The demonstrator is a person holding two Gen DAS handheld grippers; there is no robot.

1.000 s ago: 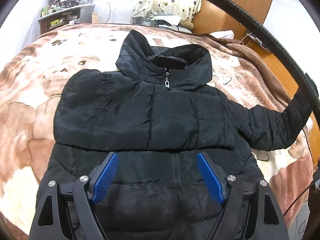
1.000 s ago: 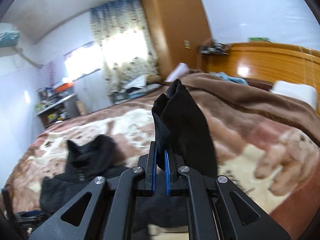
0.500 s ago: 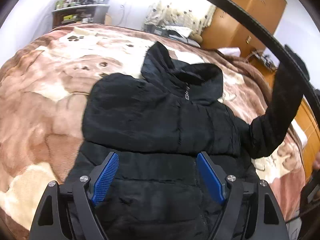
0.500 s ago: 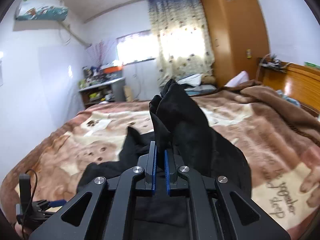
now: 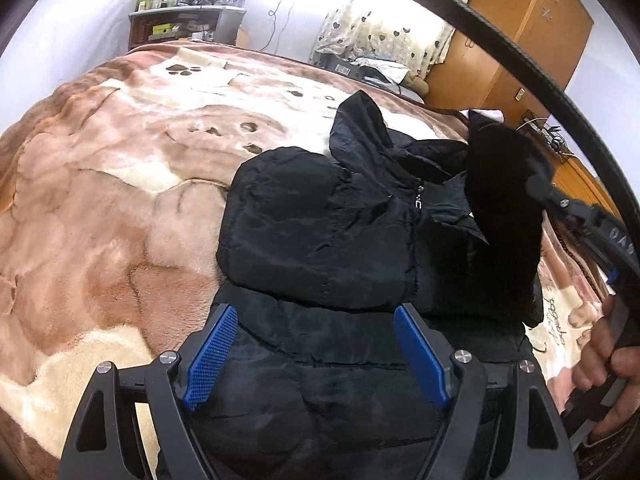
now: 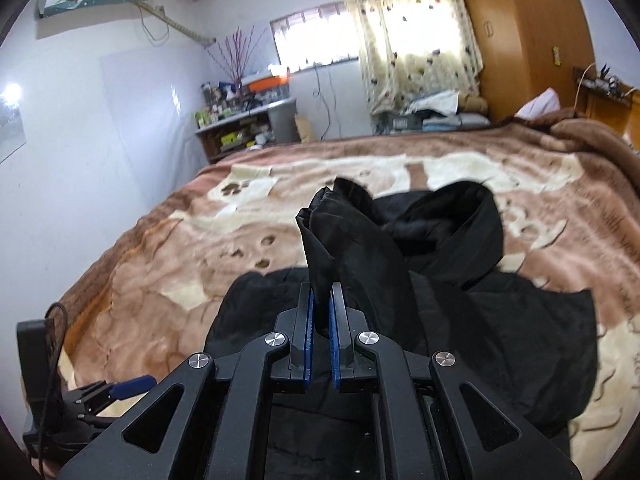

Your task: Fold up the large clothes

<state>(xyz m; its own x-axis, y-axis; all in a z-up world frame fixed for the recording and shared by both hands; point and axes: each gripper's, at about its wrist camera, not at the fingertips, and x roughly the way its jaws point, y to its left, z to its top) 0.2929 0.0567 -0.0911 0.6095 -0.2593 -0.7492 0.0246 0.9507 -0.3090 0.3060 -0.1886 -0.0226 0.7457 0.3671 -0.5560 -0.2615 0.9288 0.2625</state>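
A black padded hooded jacket point(image 5: 320, 240) lies front up on the bed, its left sleeve folded across the chest. My left gripper point(image 5: 316, 356) is open and empty, hovering over the jacket's lower body. My right gripper point(image 6: 320, 312) is shut on the cuff of the jacket's right sleeve point(image 6: 340, 240) and holds it up over the chest. In the left wrist view that raised sleeve point(image 5: 504, 208) hangs at the right, over the collar area. The hood point(image 6: 448, 216) lies flat beyond it.
The bed is covered by a brown and cream plush blanket point(image 5: 120, 200). A cluttered shelf point(image 6: 244, 128) stands at the far wall, a wooden wardrobe point(image 6: 528, 40) at the back right, a curtained window between them. A wooden headboard lies right.
My right gripper has carried the right sleeve up and leftward from the bed's right side to over the jacket's chest. The left gripper stayed open, shifting slightly right over the hem.
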